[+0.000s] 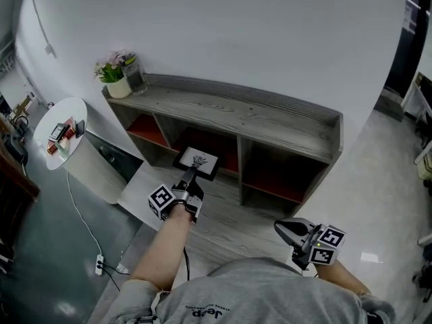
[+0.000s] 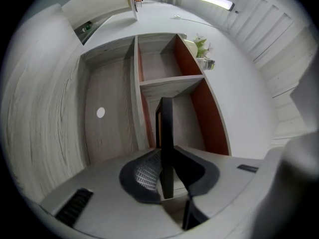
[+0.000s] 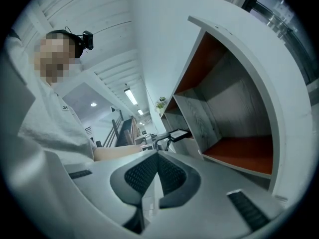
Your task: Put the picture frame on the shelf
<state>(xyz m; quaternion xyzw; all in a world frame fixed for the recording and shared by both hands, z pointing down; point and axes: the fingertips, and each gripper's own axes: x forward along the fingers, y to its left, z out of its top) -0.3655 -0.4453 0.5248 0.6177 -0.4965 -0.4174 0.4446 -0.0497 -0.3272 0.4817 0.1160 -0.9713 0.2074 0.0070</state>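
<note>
Frame (image 1: 197, 161): a black rectangular border around a white sheet with a dark, branching drawing at its centre. In the head view its face tilts up toward the camera. In the left gripper view it shows only as a thin black edge standing upright.

The left gripper (image 1: 190, 176) pinches the frame by its near edge. The two dark pads press on either face, and the rest of the frame reaches out beyond the jaw tips. It is held at the mouth of the middle lower compartment of the shelf (image 1: 223, 113), a grey wood-grain unit with red inner panels. Whether the frame's far edge touches the shelf, I cannot tell.

The right gripper (image 1: 282, 227) hangs well apart, low by the person's right side, near the shelf's right end. Its jaws are pressed together with nothing between them.
</note>
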